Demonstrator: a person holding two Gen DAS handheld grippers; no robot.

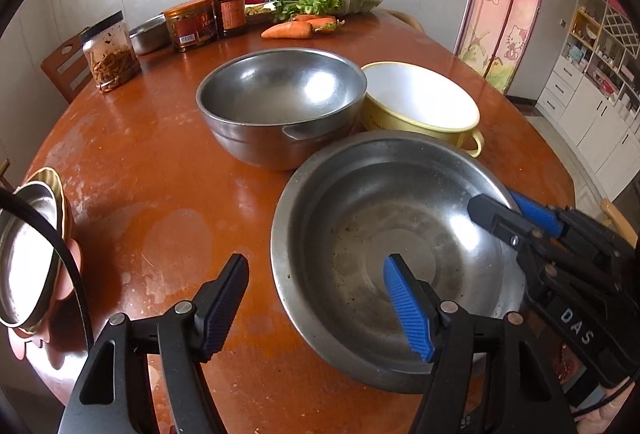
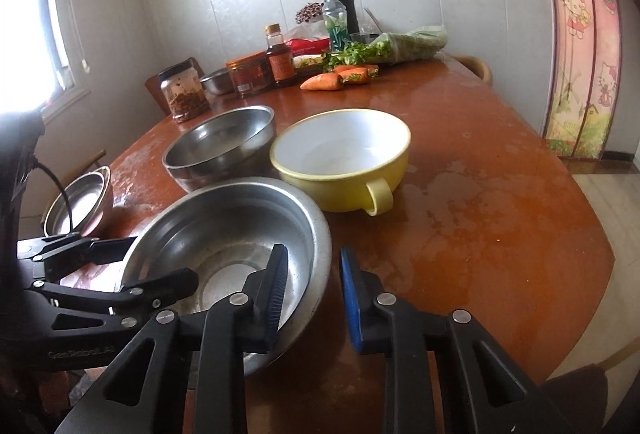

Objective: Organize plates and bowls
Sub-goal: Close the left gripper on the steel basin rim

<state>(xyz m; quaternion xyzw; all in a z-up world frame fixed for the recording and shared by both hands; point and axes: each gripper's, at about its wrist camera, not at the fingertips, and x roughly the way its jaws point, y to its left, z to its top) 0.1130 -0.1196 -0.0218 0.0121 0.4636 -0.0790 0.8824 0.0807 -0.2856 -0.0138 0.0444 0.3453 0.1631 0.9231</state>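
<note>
- Closest to the lens, at the bottom of the left wrist view, the left gripper stands about half open. One finger is inside the wide steel basin and the other is outside over the table. The near rim runs between them, but neither pad presses on it.
- At the bottom of the right wrist view, the right gripper is drawn in as tight as it goes on the basin's opposite rim, one pad inside the wall and one outside. I take that for a grip.
- The basin sits on the table in the lower middle of both views, empty, with some specks on its floor.
- Just behind it, toward the middle of the frame, a deeper steel bowl and a yellow bowl with a handle stand side by side, very close to it.
- A small stack of dishes rests at the far left edge.
- The step in hand looks like a two-handed pickup of the basin, with one side secured and the other not yet.
- Next, the left claw should close on the rim. Both hands then have to rise together and level, since thin metal can slip or tilt, and steer clear of the two bowls behind.
</note>
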